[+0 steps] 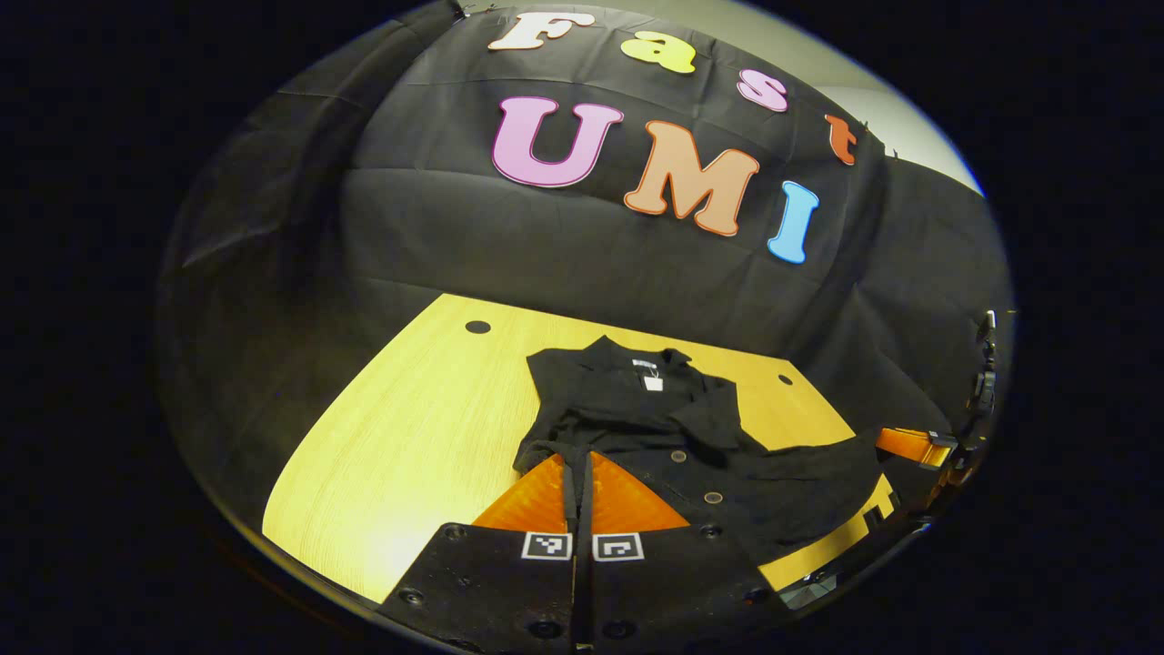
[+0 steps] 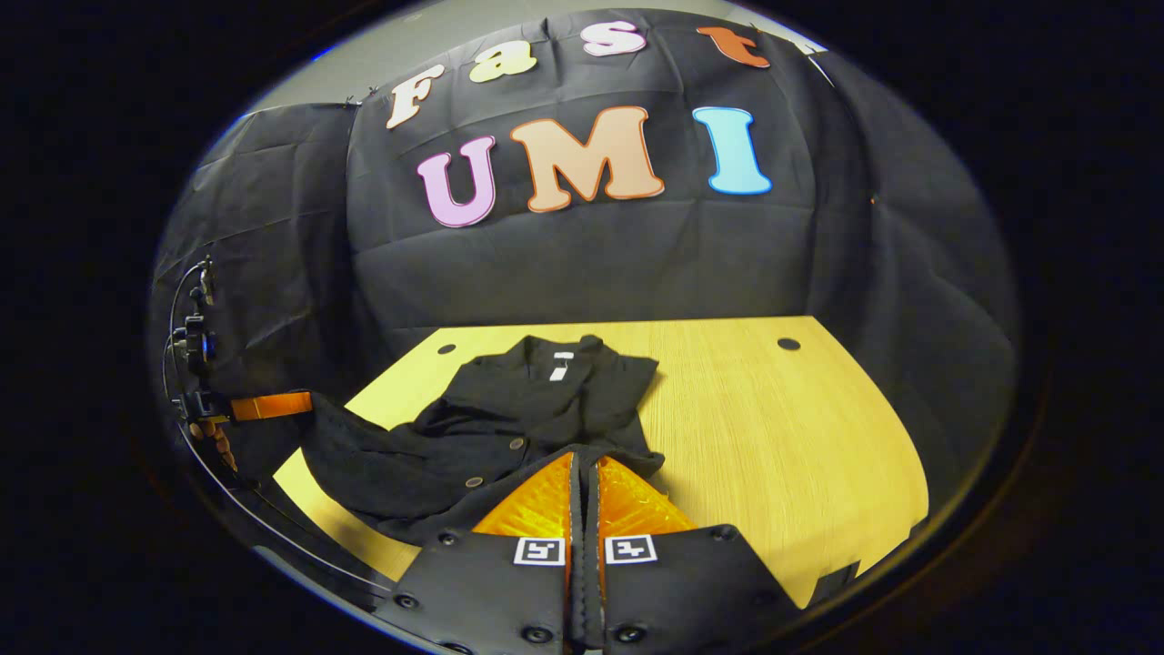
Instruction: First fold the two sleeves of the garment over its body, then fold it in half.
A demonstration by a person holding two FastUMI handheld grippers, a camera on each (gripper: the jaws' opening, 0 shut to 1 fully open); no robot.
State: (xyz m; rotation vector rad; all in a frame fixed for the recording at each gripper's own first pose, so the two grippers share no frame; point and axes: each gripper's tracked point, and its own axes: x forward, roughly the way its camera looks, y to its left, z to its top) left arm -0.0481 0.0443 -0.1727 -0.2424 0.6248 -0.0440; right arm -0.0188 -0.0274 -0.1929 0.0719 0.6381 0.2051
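On the wooden table (image 2: 773,428), just in front of its far edge, lies the black garment (image 2: 509,418), collar and white tag (image 2: 561,366) toward the booth wall. Its near hem hangs lifted off the table, pinched at both ends. The left gripper (image 1: 578,491) has its fingers pressed together on a thin fold of fabric at one hem corner; the right gripper (image 2: 583,491) is likewise clamped on cloth at the other. The sleeves appear already folded onto the body, so the half fold seems to be the step in hand. The risks: each pinch holds only a sliver of fabric, which may slip free mid-carry; uneven travel toward the collar would leave a skewed fold; and dragging could pull the tucked sleeves loose.
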